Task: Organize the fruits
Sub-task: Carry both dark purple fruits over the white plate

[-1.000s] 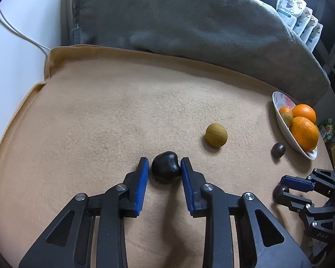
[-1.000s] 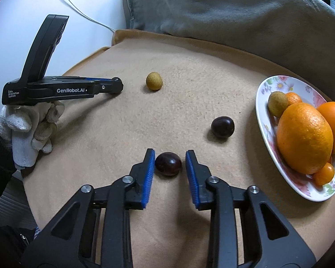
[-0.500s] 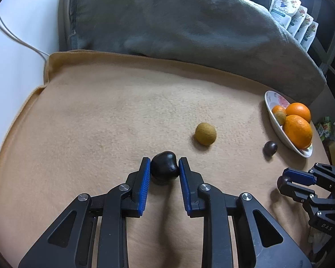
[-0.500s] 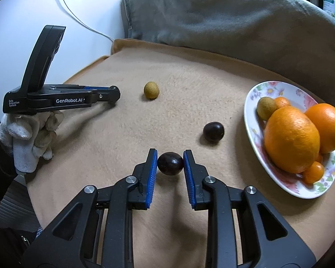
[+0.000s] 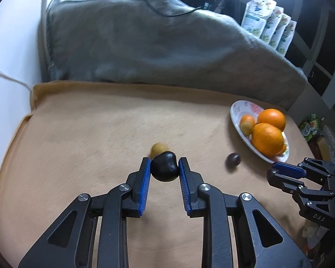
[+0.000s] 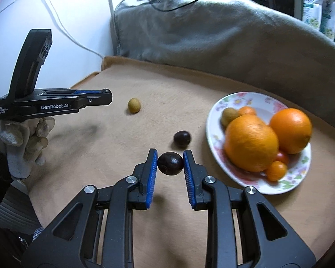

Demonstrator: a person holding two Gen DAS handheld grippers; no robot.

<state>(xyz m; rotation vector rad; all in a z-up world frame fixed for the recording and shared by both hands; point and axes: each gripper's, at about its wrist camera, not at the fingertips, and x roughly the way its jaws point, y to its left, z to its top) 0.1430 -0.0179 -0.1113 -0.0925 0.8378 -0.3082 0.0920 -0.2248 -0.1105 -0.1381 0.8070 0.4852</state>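
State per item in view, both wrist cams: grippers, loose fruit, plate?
Left gripper: shut on a lumpy black fruit.
Right gripper: shut on a round dark purple fruit.
Second dark purple fruit: loose on tan blanket.
Small yellow-brown fruit: loose on blanket.
Floral white plate: holds oranges and small fruits.

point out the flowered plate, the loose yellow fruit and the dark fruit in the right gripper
flowered plate (image 6: 252, 97), right wrist view, bare far rim
loose yellow fruit (image 6: 134, 105), right wrist view, middle of its skin
dark fruit (image 6: 170, 163), right wrist view, middle of its front, between the right gripper's blue pads
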